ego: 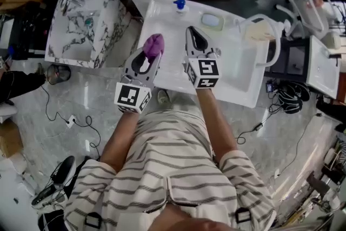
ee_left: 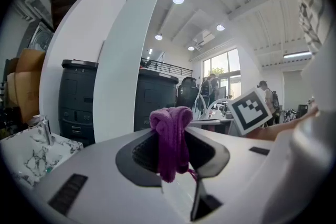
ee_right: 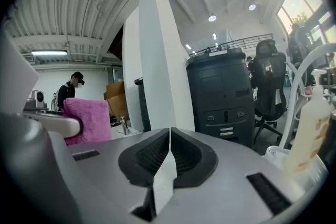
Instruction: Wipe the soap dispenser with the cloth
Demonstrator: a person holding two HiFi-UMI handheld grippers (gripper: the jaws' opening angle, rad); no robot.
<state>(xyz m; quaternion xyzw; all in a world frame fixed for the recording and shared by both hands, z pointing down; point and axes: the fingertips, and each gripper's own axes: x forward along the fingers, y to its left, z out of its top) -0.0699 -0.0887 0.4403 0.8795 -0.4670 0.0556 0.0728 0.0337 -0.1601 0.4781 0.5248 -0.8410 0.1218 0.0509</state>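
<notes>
A purple cloth is bunched between the jaws of my left gripper, which is shut on it above the left part of the white sink. In the left gripper view the cloth hangs knotted from the gripper. My right gripper hovers over the basin with its jaws together and nothing between them; the right gripper view shows the gripper with its pads touching. A cream pump bottle, the soap dispenser, stands at the right by the curved white faucet, apart from both grippers.
A blue-topped small bottle and a soap dish sit on the sink's back ledge. A marble-patterned basin stands to the left. Cables lie on the floor. Dark cabinets and office chairs stand behind.
</notes>
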